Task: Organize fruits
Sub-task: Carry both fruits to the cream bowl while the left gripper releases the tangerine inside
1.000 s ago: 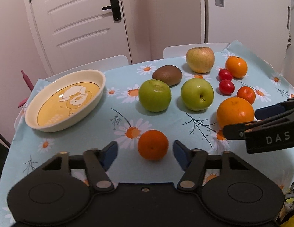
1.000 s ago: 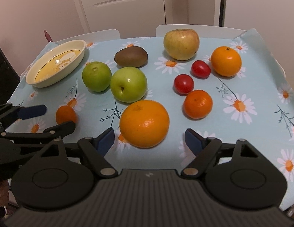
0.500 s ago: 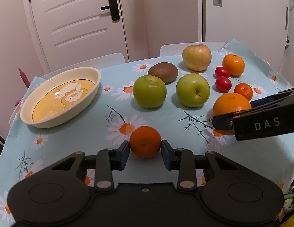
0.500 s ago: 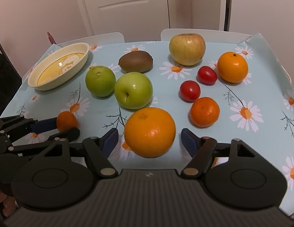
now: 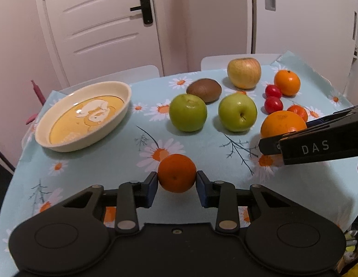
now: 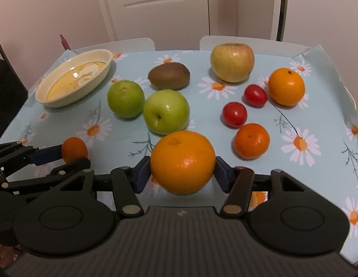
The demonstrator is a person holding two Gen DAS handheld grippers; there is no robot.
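My left gripper point(image 5: 177, 182) is shut on a small mandarin point(image 5: 177, 173), held just above the daisy tablecloth; the mandarin also shows in the right wrist view point(image 6: 74, 149). My right gripper point(image 6: 182, 173) is shut on a large orange point(image 6: 182, 162), lifted slightly off the cloth; the orange also shows in the left wrist view point(image 5: 282, 123). A cream oval dish point(image 5: 84, 115) with a yellow inside sits at the far left, empty. Two green apples point(image 6: 166, 112) point(image 6: 125, 98), a kiwi point(image 6: 169, 75), a yellow-red apple point(image 6: 232, 62), two cherry tomatoes point(image 6: 234, 114), an orange point(image 6: 286, 86) and a mandarin point(image 6: 251, 140) lie on the table.
The table point(image 5: 109, 166) is covered by a pale blue daisy cloth. Two white chair backs point(image 6: 236, 42) stand at the far edge, with a white door point(image 5: 98, 23) behind them. A pink object point(image 5: 37, 90) sticks up beyond the far left corner.
Both grippers have closed on their fruit: the left on the small mandarin, the right on the large orange. Both fruits now sit slightly higher above the cloth.
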